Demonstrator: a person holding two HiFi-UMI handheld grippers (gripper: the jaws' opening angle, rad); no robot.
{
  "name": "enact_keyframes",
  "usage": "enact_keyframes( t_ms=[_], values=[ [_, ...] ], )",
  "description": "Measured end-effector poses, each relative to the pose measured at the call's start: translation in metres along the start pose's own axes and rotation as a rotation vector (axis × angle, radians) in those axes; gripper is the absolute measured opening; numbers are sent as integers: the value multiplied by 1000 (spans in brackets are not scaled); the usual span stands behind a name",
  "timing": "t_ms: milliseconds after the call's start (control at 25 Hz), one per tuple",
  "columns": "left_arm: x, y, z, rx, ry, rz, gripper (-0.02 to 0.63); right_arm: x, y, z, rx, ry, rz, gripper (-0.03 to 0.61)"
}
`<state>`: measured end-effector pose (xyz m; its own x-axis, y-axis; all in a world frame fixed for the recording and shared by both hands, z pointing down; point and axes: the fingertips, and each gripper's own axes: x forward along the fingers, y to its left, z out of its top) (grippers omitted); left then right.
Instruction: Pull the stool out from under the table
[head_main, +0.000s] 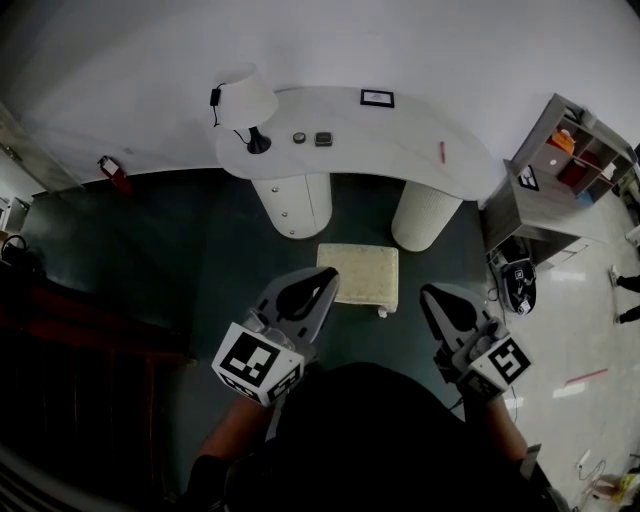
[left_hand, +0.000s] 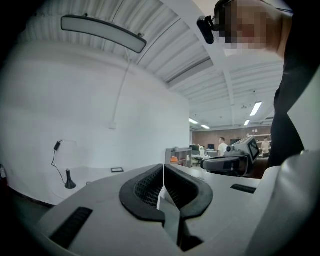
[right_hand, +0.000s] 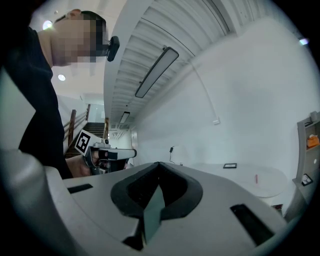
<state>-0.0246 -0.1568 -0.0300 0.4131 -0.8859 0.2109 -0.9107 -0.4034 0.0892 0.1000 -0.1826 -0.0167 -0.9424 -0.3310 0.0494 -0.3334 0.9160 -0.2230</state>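
Dark clothing of the person (head_main: 370, 430) filled 6 o'clock of the head view. At 8 o'clock of the stool (head_main: 358, 273), the left gripper (head_main: 328, 274) had its fingers (left_hand: 142, 191) closed on nothing. At 4 o'clock, the right gripper (head_main: 432, 294) likewise kept its fingers (right_hand: 176, 192) shut and empty. Cream-topped, the stool stood on the dark floor (head_main: 200, 230) at 6 o'clock of the white surface (head_main: 400, 145), clear of its edge, just before the two pedestals (head_main: 295, 205).

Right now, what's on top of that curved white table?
A white-shaded lamp, a small round object, a dark little box, a black-framed card and a thin red stick. The shade hides whatever lies beneath it.
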Motion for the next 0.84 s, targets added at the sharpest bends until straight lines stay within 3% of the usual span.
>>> enact_keyframes(
  t_ms=[520, 840],
  values=[
    [0, 4, -4, -18, 18, 26, 14, -1, -10, -3, 23, 3, -6, 16],
    [-5, 6, -15, -48, 36, 86, 14, -9, -21, 0, 30, -4, -38, 15]
  ],
)
